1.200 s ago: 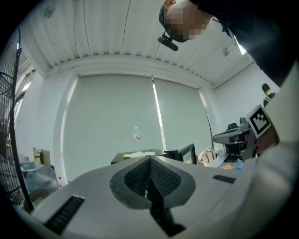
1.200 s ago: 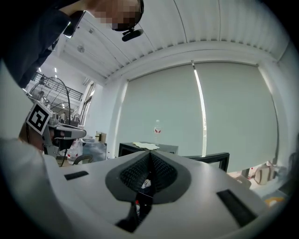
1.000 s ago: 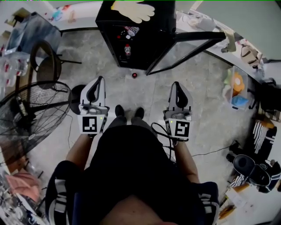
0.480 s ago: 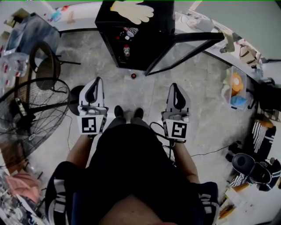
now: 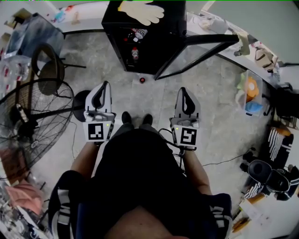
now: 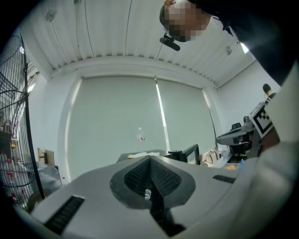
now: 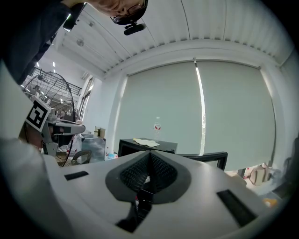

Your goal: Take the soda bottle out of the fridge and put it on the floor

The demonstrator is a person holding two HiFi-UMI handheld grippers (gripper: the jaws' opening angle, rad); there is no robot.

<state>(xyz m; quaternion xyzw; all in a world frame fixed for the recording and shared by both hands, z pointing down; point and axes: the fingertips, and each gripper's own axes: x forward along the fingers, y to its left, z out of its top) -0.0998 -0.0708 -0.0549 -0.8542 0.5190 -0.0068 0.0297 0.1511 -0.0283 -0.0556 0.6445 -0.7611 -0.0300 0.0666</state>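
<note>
Fridge (image 5: 170, 16), small and black, on the floor straight ahead of the person, roughly midway between the lines of the two grippers. With the door (image 5: 210, 39) swung wide toward the right gripper's side of the fridge, and so lying across the path ahead of the right gripper (image 5: 183, 89). Clearer line into the fridge opening from the left gripper (image 5: 105, 85), also slightly the nearer of the two to that opening. Both grippers well short of the fridge, pointing level toward it, each with jaws clenched together on nothing.

Inside the fridge, two red-marked bottles: upper bottle (image 5: 138, 32) high in the opening, lower bottle (image 5: 135, 53) beneath it. Too small for telling soda from anything else. Long axis of the lower bottle probably upright, so likely a sideways pinch around the body, after opening the jaws.

On the floor just in front of the fridge, small red-topped thing (image 5: 142, 80), possibly a bottle seen from above; not certain. If a soda bottle, task perhaps already finished; if not, nothing taken out yet.

From the gripper views, clear bottle (image 7: 157, 126) with a red label showing above the fridge top, near a cream glove (image 5: 140, 10) lying on that top. Whether standing on the fridge or behind it, impossible to tell.
</note>
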